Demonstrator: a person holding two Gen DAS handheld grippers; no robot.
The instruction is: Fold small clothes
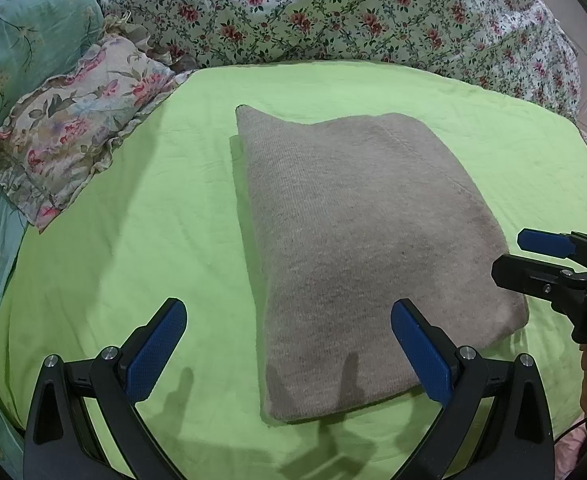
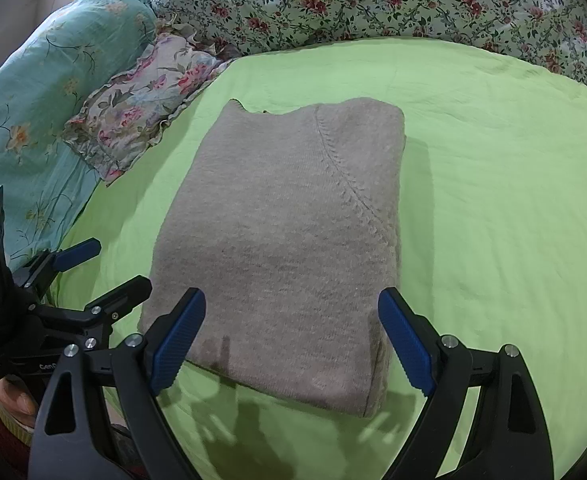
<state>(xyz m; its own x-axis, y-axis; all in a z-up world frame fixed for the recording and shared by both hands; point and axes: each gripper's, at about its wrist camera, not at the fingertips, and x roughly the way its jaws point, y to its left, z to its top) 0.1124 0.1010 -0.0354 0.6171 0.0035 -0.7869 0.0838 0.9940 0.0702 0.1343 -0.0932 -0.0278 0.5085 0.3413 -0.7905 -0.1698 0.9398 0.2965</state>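
Both claws, the left claw (image 1: 289,344) and the right claw (image 2: 291,332), are held released above the near edge of a folded grey sweater (image 1: 357,248) laid on the green bedsheet (image 1: 141,208).

Plain grey knitted folded garment (image 1: 357,248) on a lime-green bedsheet (image 1: 141,248); rose-print white quilt (image 1: 333,12); teal floral bedcover (image 2: 33,92); pastel-flowered frilled pillow (image 1: 73,128); blue-padded black claws.
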